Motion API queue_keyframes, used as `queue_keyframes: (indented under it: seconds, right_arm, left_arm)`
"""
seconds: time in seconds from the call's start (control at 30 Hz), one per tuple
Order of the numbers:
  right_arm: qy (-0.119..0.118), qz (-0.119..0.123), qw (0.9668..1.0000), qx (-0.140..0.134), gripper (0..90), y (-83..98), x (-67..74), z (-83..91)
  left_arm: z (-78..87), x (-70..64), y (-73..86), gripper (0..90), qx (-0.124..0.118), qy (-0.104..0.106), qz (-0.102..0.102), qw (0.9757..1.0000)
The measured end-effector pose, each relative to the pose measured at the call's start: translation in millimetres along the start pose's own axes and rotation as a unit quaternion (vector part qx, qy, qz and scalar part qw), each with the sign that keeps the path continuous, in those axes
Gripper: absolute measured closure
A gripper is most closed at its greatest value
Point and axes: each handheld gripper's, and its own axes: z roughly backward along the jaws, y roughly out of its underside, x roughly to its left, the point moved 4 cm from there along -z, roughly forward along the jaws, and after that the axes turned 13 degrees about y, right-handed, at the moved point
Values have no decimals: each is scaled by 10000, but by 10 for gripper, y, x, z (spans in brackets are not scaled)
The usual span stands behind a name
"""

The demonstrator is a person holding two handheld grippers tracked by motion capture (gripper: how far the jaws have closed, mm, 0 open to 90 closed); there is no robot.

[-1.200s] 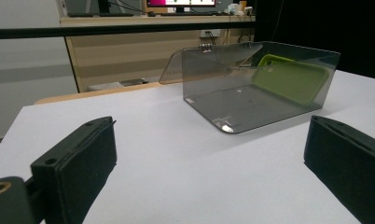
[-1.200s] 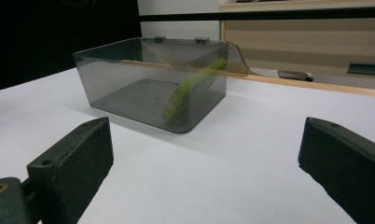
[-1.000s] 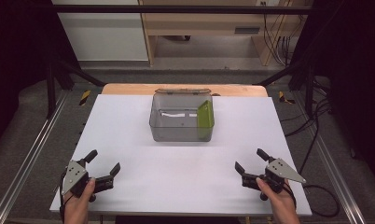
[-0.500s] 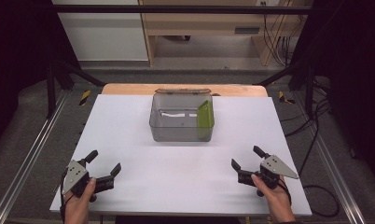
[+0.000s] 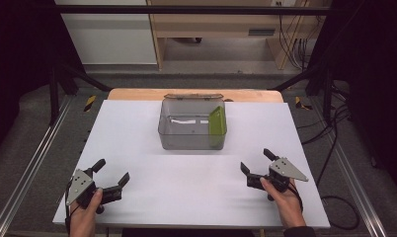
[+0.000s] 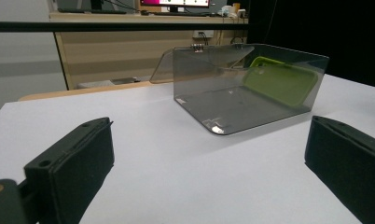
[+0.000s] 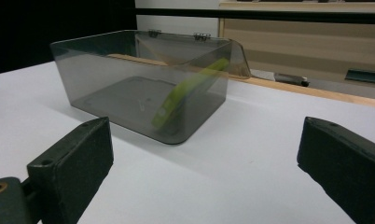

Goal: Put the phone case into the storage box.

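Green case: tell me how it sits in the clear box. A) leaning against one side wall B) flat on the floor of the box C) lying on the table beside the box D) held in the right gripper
A: the green case stands tilted against the side wall of the box, as the right gripper view confirms.

- White table (image 5: pixel 196 202), lying under the left tongs (image 5: pixel 112 169) and the right tongs (image 5: pixel 255 159).
- Wooden bench (image 5: pixel 221 24), far ahead of both.
- Cables (image 5: pixel 335 118) on the floor, outward of the right tongs.
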Motion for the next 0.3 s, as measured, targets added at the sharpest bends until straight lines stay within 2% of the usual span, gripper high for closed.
queue_keyframes:
  seconds: [0.3]
  right_arm:
    - [175, 39, 9998, 90, 41, 35, -26, -108]
  left_arm:
    - [-43, -1, 15, 11, 6, 47, 74, 10000]
